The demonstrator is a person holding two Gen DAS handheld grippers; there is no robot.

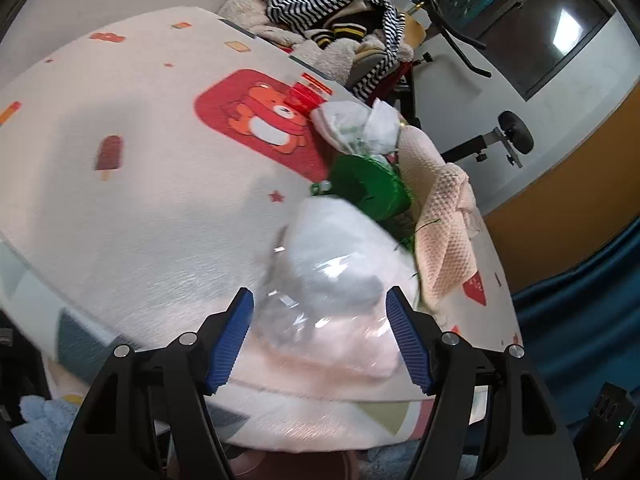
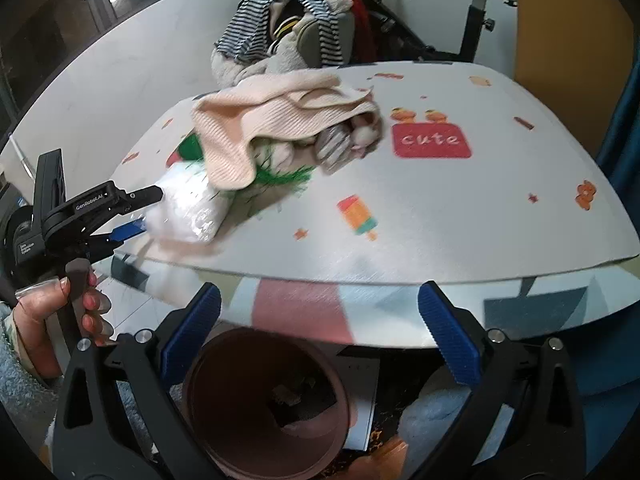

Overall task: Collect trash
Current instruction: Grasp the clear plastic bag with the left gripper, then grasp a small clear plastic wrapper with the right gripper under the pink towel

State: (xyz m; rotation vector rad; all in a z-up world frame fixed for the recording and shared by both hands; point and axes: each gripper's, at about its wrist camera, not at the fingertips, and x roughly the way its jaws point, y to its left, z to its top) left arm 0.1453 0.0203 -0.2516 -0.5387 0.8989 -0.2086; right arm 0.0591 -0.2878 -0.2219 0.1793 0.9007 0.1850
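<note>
A clear plastic bag with white stuff inside [image 1: 332, 280] lies on the patterned table near its front edge. My left gripper [image 1: 320, 336] is open, its blue pads on either side of the bag; whether they touch it I cannot tell. The bag also shows in the right wrist view [image 2: 186, 208], with the left gripper [image 2: 136, 212] around it. A green wrapper [image 1: 370, 190], a crumpled white wrapper [image 1: 356, 126] and a red packet [image 1: 306, 96] lie behind the bag. My right gripper [image 2: 320, 336] is open and empty, above a brown bin [image 2: 266, 404] below the table edge.
A peach knitted cloth [image 2: 272, 120] lies heaped over small items on the table [image 2: 460, 220]. A chair piled with striped clothes [image 2: 280, 32] stands behind the table. An exercise bike [image 2: 476, 8] is at the back right.
</note>
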